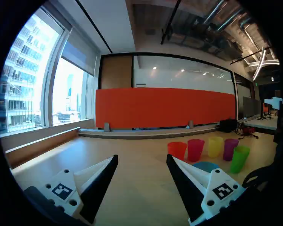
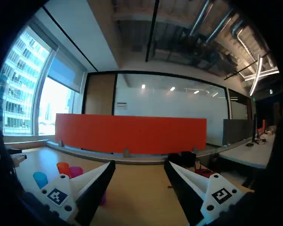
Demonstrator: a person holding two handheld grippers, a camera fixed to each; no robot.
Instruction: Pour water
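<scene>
Several plastic cups stand in a row on the wooden table: a red cup, a magenta cup, a yellow cup, a purple cup and a green cup. A blue cup sits nearer, just behind my left gripper's right finger. My left gripper is open above the table, left of the cups, with nothing between its fingers. In the right gripper view, my right gripper is open and empty too; a blue cup, a red cup and a magenta cup show beyond its left finger.
An orange divider panel runs along the table's far edge. Large windows fill the left side. Black equipment and cables lie at the far right of the table, and another desk stands to the right.
</scene>
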